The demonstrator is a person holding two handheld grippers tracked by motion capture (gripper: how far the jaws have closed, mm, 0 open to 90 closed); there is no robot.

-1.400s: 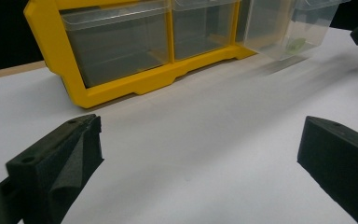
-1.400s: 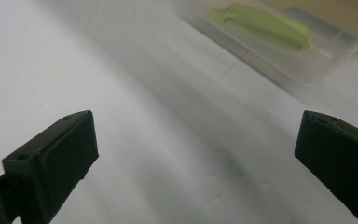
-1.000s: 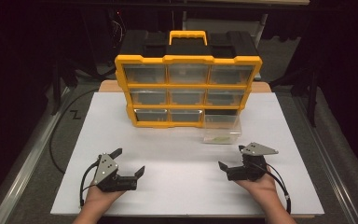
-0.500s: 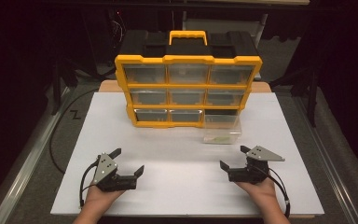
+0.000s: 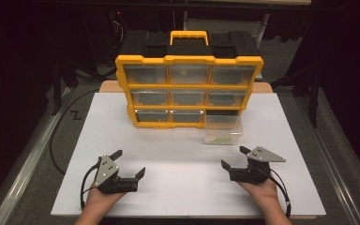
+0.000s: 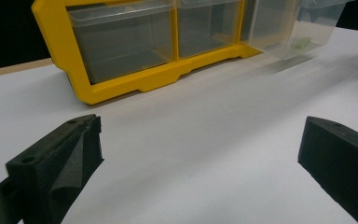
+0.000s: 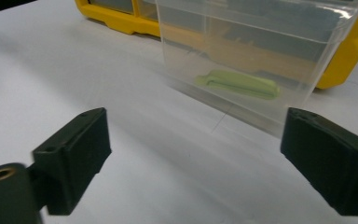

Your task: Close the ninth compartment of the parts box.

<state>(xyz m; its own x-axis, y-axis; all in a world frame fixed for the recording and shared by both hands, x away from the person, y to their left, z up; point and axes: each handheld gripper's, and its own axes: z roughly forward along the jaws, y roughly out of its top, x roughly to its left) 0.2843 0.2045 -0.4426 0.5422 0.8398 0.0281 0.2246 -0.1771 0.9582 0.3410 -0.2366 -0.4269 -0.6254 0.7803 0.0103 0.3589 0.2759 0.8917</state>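
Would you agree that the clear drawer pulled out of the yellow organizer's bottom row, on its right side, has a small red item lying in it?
Not quite: the item in the clear drawer is pale green, not red, as the right gripper view shows. The rest holds: the drawer is pulled out of the bottom row on the right side of the yellow organizer.

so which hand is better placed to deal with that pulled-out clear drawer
Right. The right gripper sits just in front of the clear drawer, jaws open and aimed at it and the green piece inside. The left gripper is farther off, facing the organizer's other end.
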